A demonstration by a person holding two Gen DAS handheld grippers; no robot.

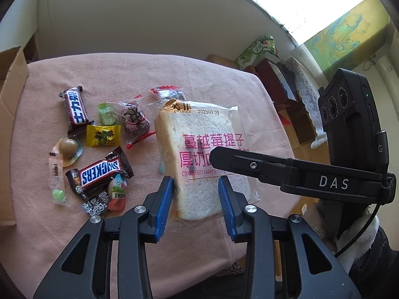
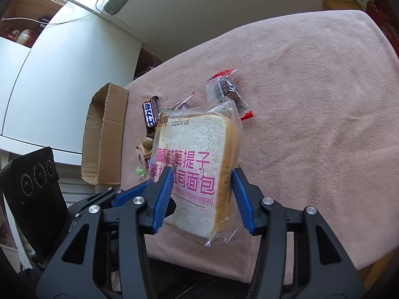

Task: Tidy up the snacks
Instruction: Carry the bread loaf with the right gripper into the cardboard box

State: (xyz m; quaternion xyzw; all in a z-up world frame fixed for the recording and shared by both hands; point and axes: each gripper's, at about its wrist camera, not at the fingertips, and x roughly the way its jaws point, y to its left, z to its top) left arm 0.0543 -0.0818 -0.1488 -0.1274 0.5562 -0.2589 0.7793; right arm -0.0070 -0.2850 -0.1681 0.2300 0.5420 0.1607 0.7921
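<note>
A bagged slice of toast bread (image 1: 199, 154) with pink print lies on the pink cloth. My left gripper (image 1: 195, 191) is open with its blue pads astride the bag's near end. My right gripper (image 2: 202, 189) is open too, its pads on either side of the same bread bag (image 2: 197, 164); one of its fingers (image 1: 249, 164) reaches over the bag from the right. Left of the bread lie two Snickers bars (image 1: 99, 172) (image 1: 74, 109), a yellow candy (image 1: 103, 135), a green candy (image 1: 107, 117) and dark wrapped cakes (image 1: 134, 122).
An open cardboard box (image 2: 104, 134) lies at the table's left edge; its flap shows in the left wrist view (image 1: 10, 94). The pink cloth (image 2: 311, 99) covers the table. Boxes and a lace-covered stand (image 1: 274, 74) are beyond the far right edge.
</note>
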